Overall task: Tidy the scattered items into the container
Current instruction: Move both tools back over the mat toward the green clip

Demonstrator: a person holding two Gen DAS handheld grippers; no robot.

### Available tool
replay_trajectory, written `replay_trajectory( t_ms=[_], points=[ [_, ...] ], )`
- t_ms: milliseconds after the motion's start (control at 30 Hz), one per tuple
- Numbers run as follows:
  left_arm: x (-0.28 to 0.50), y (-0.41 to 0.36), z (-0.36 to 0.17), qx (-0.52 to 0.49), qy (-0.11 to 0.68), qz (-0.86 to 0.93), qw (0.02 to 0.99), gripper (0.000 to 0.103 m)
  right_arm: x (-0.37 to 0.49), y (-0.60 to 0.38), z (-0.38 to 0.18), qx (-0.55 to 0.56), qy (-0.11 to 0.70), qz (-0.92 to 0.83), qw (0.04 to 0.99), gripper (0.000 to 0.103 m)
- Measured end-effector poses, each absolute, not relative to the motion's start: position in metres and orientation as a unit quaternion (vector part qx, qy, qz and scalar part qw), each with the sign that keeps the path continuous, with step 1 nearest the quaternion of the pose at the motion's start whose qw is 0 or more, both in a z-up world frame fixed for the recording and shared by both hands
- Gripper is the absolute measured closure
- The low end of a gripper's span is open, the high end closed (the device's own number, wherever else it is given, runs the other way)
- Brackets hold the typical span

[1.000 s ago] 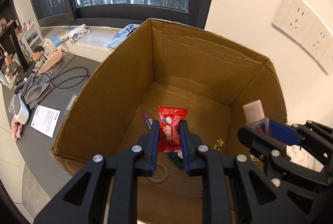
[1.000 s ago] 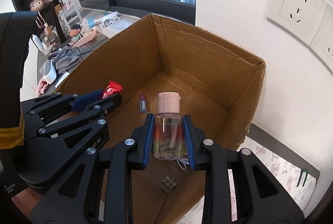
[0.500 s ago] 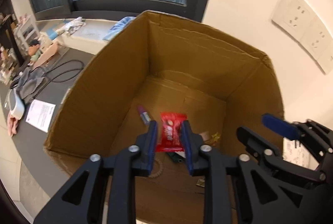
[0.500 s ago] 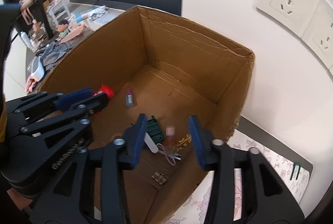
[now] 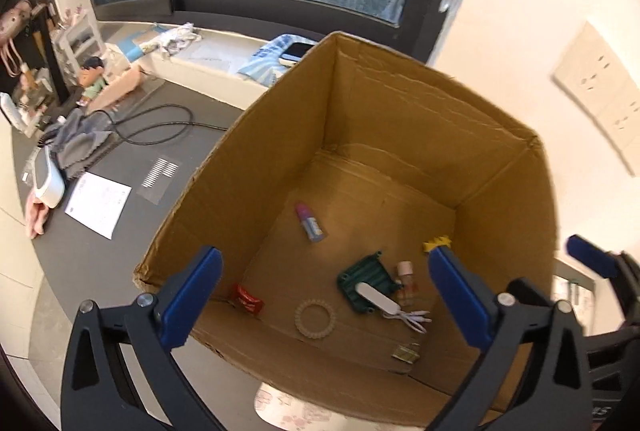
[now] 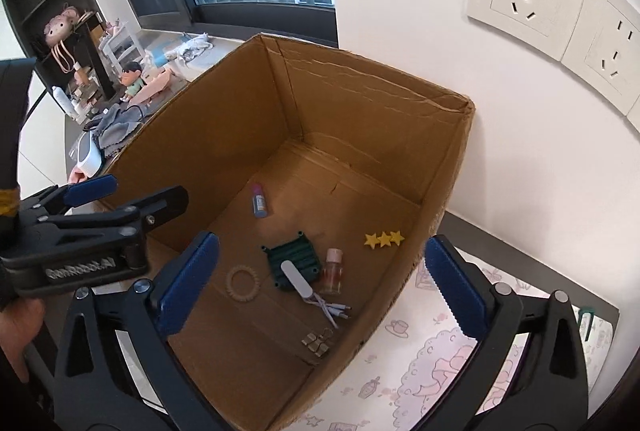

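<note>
An open cardboard box (image 5: 400, 111) (image 6: 360, 103) stands against the white wall. My left gripper (image 5: 326, 297) hangs open above its near edge, holding nothing. A red snack packet (image 5: 248, 305) lies on the box floor by the left wall. My right gripper (image 6: 322, 285) is open over the box too, and empty. The small clear bottle (image 6: 333, 271) (image 5: 406, 281) with a pink cap lies on the floor beside a green ridged piece (image 6: 294, 259). The left gripper (image 6: 136, 191) also shows at the left of the right wrist view.
Inside the box are a purple tube (image 6: 259, 202), yellow stars (image 6: 384, 239), a hair ring (image 6: 242, 283), a white stick with cords (image 6: 298, 279) and binder clips (image 6: 318, 343). A patterned mat (image 6: 420, 363) lies under the box. Cables and paper (image 5: 98, 205) sit on the dark desk at left.
Both grippers have opened wide and pulled back a little. The red packet dropped to the box floor at the left, and the bottle dropped beside the green piece.
</note>
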State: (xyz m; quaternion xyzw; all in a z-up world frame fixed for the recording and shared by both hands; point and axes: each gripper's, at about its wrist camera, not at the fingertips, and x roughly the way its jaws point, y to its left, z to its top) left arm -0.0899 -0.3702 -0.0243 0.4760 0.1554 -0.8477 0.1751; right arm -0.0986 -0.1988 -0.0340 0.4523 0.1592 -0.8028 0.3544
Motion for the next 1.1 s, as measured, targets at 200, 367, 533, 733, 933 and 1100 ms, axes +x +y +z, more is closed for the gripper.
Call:
replay_trajectory(
  t_ms=[200, 367, 533, 733, 933, 1100],
  points=[
    [-0.086, -0.361, 0.007, 0.442, 0.151, -0.865, 0.185, 0.000, -0.103, -0.188, -0.022, 0.448, 0.145, -0.808, 0.354, 0.000],
    [-0.088, -0.353, 0.009, 0.451, 0.156, -0.860, 0.181, 0.000, -0.102, -0.179, -0.014, 0.443, 0.144, -0.809, 0.358, 0.000],
    [-0.090, -0.334, 0.013, 0.454, 0.156, -0.860, 0.172, 0.000, -0.106, -0.162, -0.009, 0.447, 0.133, -0.811, 0.354, 0.000],
    [-0.091, -0.307, 0.023, 0.439, 0.148, -0.868, 0.180, 0.000, -0.109, -0.132, 0.003, 0.442, 0.122, -0.818, 0.346, 0.000],
    [-0.104, -0.270, 0.025, 0.447, 0.139, -0.871, 0.149, 0.000, -0.119, -0.096, 0.013, 0.436, 0.112, -0.830, 0.329, 0.000],
    [-0.118, -0.238, 0.030, 0.448, 0.125, -0.876, 0.127, 0.000, -0.129, -0.062, 0.022, 0.434, 0.099, -0.839, 0.313, 0.000]
  ],
)
